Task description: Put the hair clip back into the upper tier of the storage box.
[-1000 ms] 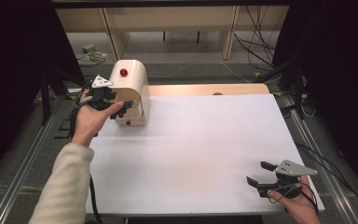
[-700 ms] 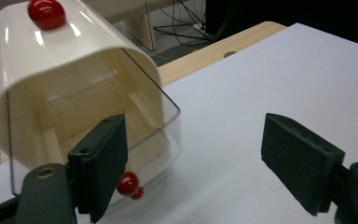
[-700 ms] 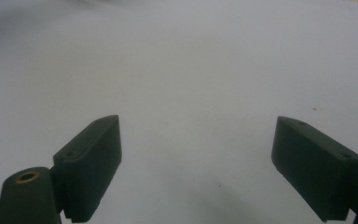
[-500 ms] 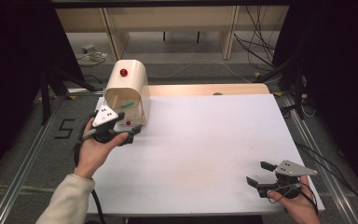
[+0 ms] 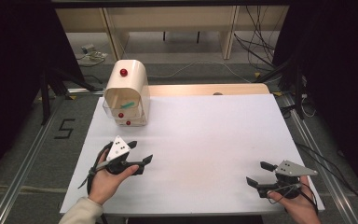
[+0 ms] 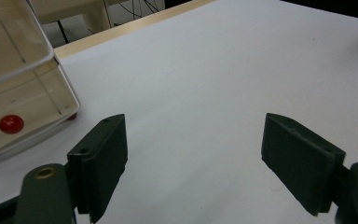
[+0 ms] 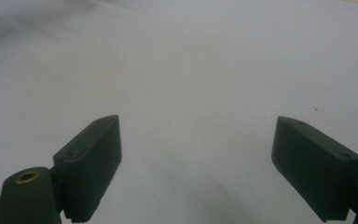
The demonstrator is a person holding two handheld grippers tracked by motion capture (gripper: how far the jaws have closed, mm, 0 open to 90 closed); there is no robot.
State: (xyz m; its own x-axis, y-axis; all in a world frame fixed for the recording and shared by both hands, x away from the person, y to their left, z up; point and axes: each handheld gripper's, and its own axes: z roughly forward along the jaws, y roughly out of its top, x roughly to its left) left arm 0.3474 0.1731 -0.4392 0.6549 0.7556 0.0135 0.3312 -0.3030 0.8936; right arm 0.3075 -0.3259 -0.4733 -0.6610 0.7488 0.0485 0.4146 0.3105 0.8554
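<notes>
A cream drawer cabinet with a red knob on top stands at the table's far left. Its clear drawers carry red knobs, and a small green piece lies in the upper one. My left gripper rests low over the near-left of the white table, well in front of the cabinet. It is open and empty, its jaws having just spread a little wider. In the left gripper view the jaws stand wide apart, with the cabinet at the left. My right gripper is open and empty at the near right.
The white table top spreads between both hands, with a wooden strip along its far edge. Metal rails run on the floor at both sides. Shelving and cables lie beyond the table.
My left hand has drawn back from the cabinet's front toward the near edge and sunk close to the table. The right hand has kept still.
</notes>
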